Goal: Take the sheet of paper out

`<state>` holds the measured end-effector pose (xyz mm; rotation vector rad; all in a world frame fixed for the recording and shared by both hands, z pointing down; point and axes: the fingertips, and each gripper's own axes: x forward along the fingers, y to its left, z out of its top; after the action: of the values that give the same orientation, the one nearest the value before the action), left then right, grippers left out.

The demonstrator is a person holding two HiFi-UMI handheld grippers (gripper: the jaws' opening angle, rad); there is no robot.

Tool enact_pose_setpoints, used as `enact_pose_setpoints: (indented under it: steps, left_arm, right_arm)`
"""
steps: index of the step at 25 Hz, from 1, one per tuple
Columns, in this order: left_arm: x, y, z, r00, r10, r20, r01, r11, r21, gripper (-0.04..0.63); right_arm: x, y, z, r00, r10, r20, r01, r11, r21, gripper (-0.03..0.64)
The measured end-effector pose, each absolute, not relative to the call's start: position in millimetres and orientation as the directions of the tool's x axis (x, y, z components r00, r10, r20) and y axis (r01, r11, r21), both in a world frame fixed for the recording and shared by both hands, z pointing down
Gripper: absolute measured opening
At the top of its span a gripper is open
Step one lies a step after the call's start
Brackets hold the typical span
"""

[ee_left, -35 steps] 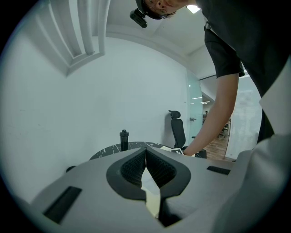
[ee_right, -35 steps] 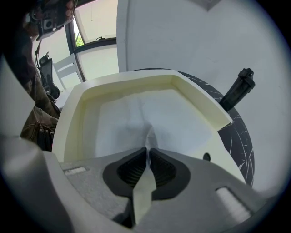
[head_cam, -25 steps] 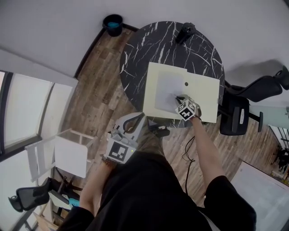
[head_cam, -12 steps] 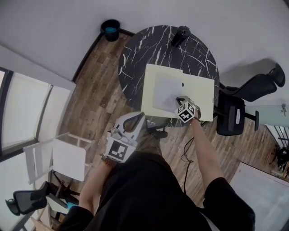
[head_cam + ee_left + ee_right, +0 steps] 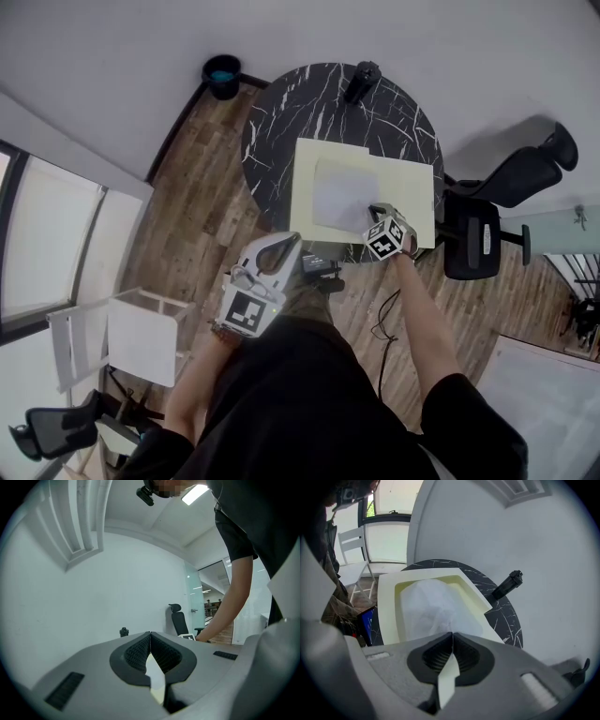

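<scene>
A white sheet of paper (image 5: 339, 195) lies on an open pale yellow folder (image 5: 408, 192) on the round black marble table (image 5: 300, 103). My right gripper (image 5: 375, 208) sits at the sheet's near right corner. In the right gripper view the jaws (image 5: 452, 634) are pressed together on the near edge of the sheet (image 5: 436, 606), with the folder (image 5: 386, 611) framing it. My left gripper (image 5: 279, 246) hangs off the table by my waist. Its jaws (image 5: 150, 634) are shut with nothing gripped.
A black cylindrical object (image 5: 361, 80) lies at the table's far edge. A small dark device (image 5: 319, 265) sits below the near rim. A black office chair (image 5: 487, 225) stands to the right, a white chair (image 5: 131, 333) to the left, and a blue-lined bin (image 5: 222, 73) by the wall.
The head view has drifted, so the table sits a little higher in frame. Both grippers keep their places relative to the paper and folder.
</scene>
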<state>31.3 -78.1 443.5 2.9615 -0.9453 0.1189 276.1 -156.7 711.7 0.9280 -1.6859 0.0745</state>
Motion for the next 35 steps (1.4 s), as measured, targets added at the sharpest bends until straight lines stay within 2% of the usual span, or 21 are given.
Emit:
enact_pose_setpoints:
  steps: [15, 35]
  left_arm:
    - [29, -52, 424, 0.836, -0.548, 0.031, -0.548, -0.837, -0.01, 0.002]
    - [17, -29, 415, 0.844, -0.537, 0.009, -0.536, -0.844, -0.024, 0.002]
  right_arm:
    - [289, -121, 649, 0.046, -0.678, 0.734, -0.658, 0.532, 0.533, 0.005]
    - [244, -81, 546, 0.011, -0.84, 0.542, -0.702, 0.38, 0.602, 0.003]
